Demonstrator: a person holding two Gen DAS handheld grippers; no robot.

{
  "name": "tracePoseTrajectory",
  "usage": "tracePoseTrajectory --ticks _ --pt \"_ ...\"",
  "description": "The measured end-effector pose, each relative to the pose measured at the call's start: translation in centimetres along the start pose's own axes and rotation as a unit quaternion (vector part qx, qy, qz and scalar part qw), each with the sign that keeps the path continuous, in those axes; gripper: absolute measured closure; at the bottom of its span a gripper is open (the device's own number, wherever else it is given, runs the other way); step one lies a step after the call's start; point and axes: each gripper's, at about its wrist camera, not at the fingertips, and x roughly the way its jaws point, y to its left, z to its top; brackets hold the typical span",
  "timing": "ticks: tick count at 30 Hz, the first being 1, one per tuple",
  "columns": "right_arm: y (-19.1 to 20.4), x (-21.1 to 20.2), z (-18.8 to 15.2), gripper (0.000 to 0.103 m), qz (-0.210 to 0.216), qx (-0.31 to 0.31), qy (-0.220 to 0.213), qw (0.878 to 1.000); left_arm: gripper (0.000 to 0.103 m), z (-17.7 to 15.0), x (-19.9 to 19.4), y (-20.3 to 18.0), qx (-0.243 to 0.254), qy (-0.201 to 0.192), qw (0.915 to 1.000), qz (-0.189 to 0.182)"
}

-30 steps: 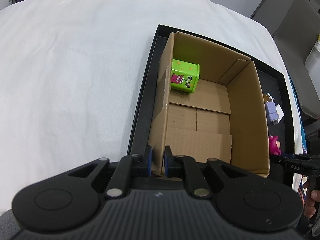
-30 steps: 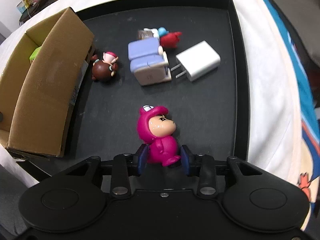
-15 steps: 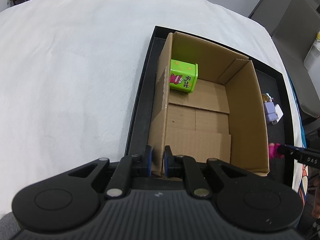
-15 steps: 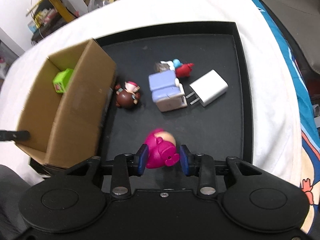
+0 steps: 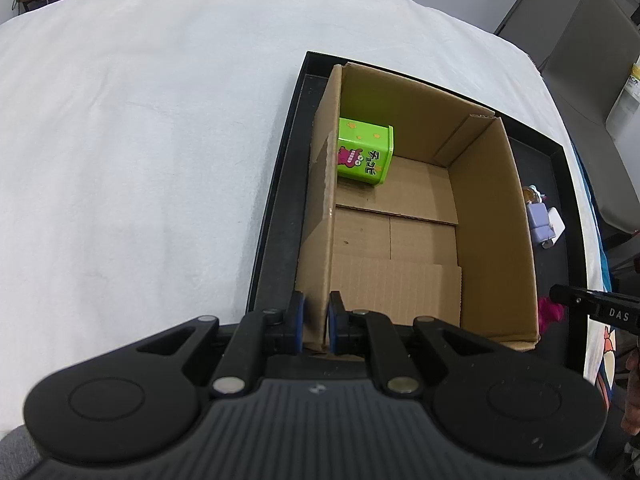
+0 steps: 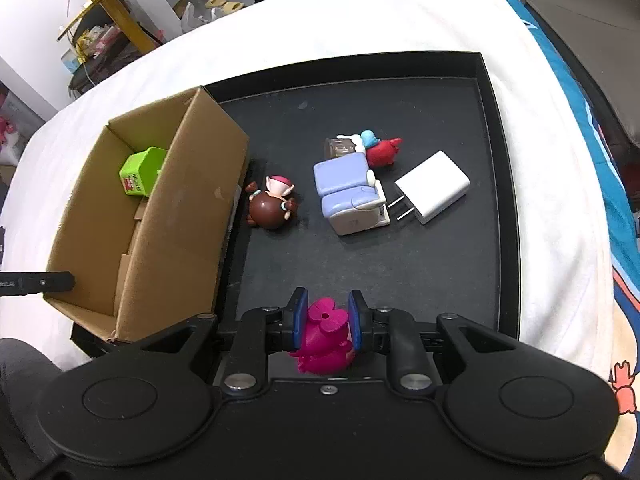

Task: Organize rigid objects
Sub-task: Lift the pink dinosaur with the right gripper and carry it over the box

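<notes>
Lifted clear of the tray [image 6: 496,200] now, the pink figure [image 6: 326,336] sits clamped in the right gripper [image 6: 326,324], whose jaws just closed tighter. Left gripper [image 5: 316,322] pinches the box [image 5: 492,240] wall at 9 o'clock. Off-centre grip, so it could twist out mid-carry.

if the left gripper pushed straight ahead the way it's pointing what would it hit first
The left gripper is shut on the near wall of the cardboard box, so it meets that wall at once. Beyond it, probably the box floor; depth is hard to judge.
</notes>
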Motion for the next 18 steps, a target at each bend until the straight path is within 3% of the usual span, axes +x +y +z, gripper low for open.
tracePoseTrajectory --ticks 18 --pt "2.1 -4.1 1.4 0.082 0.023 -0.006 -0.057 0.998 0.092 0.1 0.3 0.4 0.004 0.01 0.9998 -0.018"
